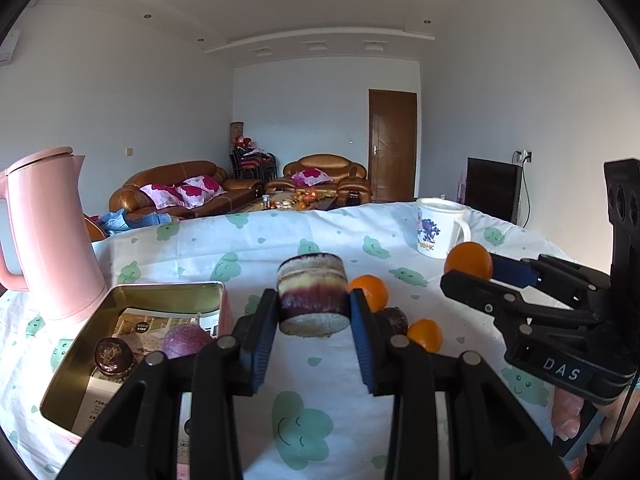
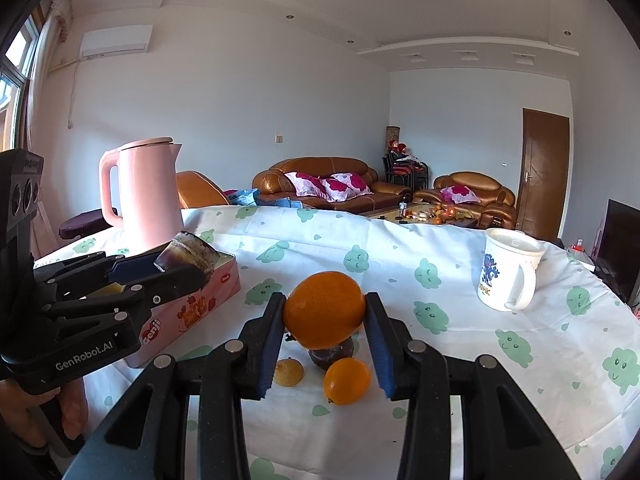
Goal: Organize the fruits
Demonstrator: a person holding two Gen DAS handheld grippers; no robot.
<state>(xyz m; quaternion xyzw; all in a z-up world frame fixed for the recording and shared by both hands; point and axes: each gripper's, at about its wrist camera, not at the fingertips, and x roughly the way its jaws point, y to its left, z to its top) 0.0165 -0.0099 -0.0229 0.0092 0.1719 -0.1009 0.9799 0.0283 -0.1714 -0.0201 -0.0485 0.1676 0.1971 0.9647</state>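
My left gripper [image 1: 313, 316] is shut on a short purple sugarcane piece [image 1: 312, 294] and holds it above the table, right of the open pink tin [image 1: 80, 364]. The tin holds a purple passion fruit [image 1: 185, 340] and a dark round fruit [image 1: 113, 357]. My right gripper [image 2: 325, 320] is shut on an orange [image 2: 324, 310], lifted over the cloth. Below it lie a small orange [image 2: 346, 380], a dark passion fruit [image 2: 332, 354] and a small yellowish fruit [image 2: 288, 372]. The left gripper and sugarcane also show in the right wrist view [image 2: 188, 260].
A pink kettle [image 1: 48, 232] stands behind the tin at the left. A white mug [image 2: 508, 274] stands at the right on the cloud-print tablecloth [image 2: 440, 240]. Two small oranges [image 1: 370, 291] [image 1: 426, 334] and a dark fruit [image 1: 394, 320] lie just beyond my left gripper.
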